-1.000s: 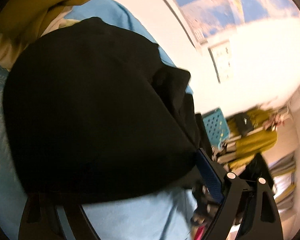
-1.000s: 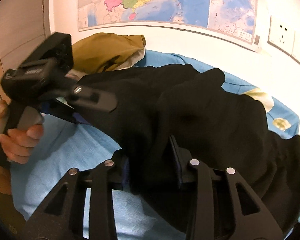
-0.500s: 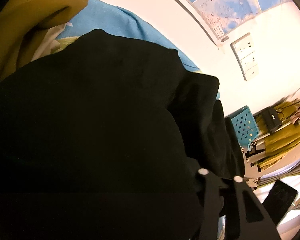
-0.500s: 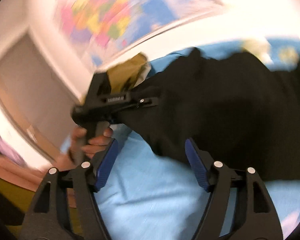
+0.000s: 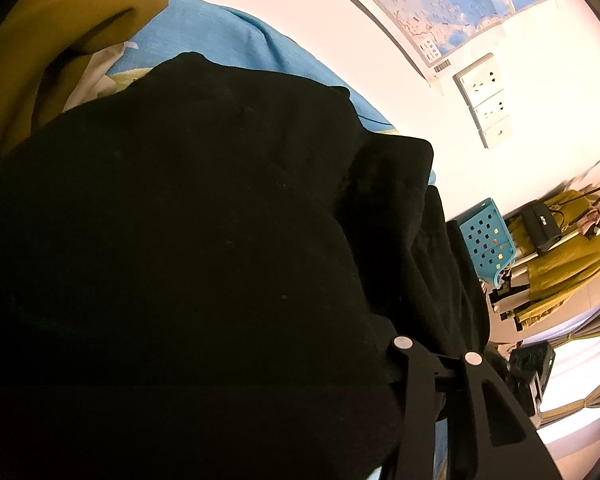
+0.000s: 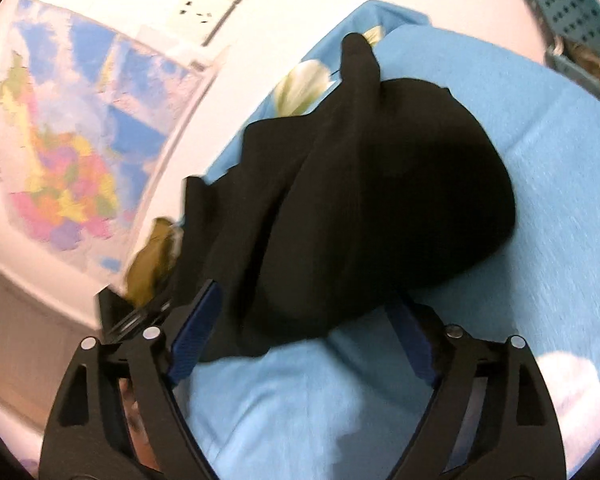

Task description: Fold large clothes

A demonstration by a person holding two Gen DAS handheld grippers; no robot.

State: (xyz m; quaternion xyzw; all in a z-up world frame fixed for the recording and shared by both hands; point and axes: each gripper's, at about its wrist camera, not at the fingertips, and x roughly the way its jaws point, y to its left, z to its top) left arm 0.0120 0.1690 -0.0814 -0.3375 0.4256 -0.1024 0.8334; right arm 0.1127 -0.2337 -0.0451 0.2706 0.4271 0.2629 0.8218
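Note:
A large black garment (image 6: 380, 200) lies bunched on the light blue bedsheet (image 6: 520, 140). My right gripper (image 6: 304, 332) stands wide and its jaws are opening. The garment's near edge lies between its blue pads (image 6: 196, 332), which do not press on it. In the left wrist view the black garment (image 5: 200, 240) fills most of the picture and drapes over my left gripper (image 5: 292, 364). Only the right finger (image 5: 416, 380) shows. The jaws hold a fold of the cloth while easing slightly apart. The left finger is hidden.
An olive garment (image 5: 60, 40) lies at the bed's far end by the wall. On the wall hang a map (image 6: 72, 160) and sockets (image 5: 488, 100). A teal perforated basket (image 5: 486, 240) and a rack of yellow-green clothes (image 5: 560, 264) stand beyond the bed.
My right gripper let go of the black garment, opened wide, rolled and shifted sideways. My left gripper closed on the cloth, which now covers most of its view.

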